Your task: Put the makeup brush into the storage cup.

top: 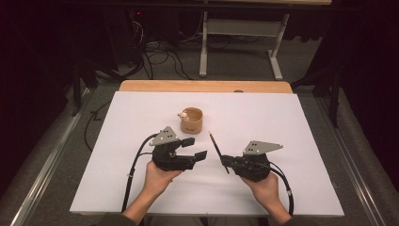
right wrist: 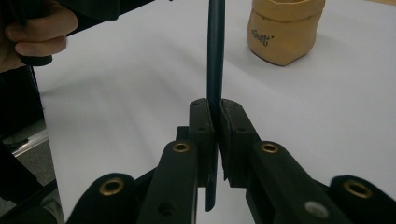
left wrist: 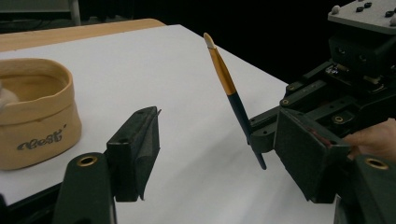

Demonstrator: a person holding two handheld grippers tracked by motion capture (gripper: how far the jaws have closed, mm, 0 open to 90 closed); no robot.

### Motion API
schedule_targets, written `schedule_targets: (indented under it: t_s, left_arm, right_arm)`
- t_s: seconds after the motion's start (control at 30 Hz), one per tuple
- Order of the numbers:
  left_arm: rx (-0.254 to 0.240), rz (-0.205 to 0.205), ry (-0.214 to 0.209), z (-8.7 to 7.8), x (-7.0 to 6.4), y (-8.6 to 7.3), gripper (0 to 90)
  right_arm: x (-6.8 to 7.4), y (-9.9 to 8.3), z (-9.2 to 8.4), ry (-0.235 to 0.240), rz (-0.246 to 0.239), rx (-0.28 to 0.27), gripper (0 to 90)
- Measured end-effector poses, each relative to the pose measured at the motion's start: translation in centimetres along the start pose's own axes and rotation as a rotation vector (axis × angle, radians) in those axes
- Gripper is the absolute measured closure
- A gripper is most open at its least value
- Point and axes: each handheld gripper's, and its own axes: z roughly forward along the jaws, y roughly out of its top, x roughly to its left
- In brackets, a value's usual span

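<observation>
The right gripper [top: 227, 162] is clamped on one paintbrush [top: 217, 149], just right of the single tan cloth basket [top: 191, 120]. The left gripper [top: 194, 148], jaws wide and empty, sits below that basket. One white sheet [top: 282, 122] covers the wooden bench [top: 141, 85]; the room is dark.

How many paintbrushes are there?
1. The paintbrush is clamped in the right tool, tip pointing up toward the tan cup. More could be hidden inside that cup.
</observation>
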Motion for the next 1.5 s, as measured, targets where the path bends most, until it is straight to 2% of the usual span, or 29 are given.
schedule_targets:
  t_s: [0.23,0.43,0.9,1.5]
  left_arm:
    - [0.015,-0.013,-0.016,1.4,-0.2,0.1,34.7]
    - [0.016,-0.018,-0.02,1.8,-0.2,0.2,37.2]
    - [0.042,-0.059,-0.058,3.0,0.1,0.4,50.2]
    - [0.045,-0.07,-0.08,3.1,0.4,0.3,65.2]
  right_arm:
    - [0.0,0.0,0.1,0.004,-0.005,0.004,86.2]
    - [0.1,0.0,0.2,0.007,-0.007,0.009,86.2]
    - [0.4,0.1,0.3,0.014,-0.016,0.009,86.2]
    - [1.1,0.2,0.9,0.032,-0.043,0.023,86.2]
